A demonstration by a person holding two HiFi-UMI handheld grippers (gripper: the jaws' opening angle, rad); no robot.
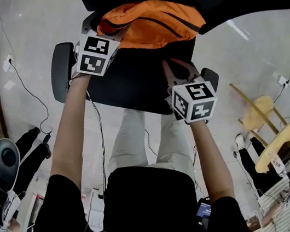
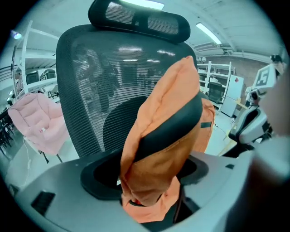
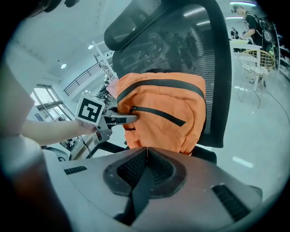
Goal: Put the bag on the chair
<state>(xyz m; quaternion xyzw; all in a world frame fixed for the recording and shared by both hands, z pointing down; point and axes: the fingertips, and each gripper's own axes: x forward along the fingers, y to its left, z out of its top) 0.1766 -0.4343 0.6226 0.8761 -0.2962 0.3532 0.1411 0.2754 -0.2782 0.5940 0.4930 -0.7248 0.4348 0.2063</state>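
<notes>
Your left gripper had its jaws wide around the orange bag on the chair. Your right gripper had its jaws closed.

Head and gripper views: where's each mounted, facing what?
Head view: on the person's head, steeply down at chair and bag; forearms, legs, left gripper, right gripper show.
Left gripper view: rides left gripper, faces backrest; bag between open fingers.
Right gripper view: rides right gripper, faces bag; own fingers shut; left gripper shows.
Shared: bag on chair.
</notes>
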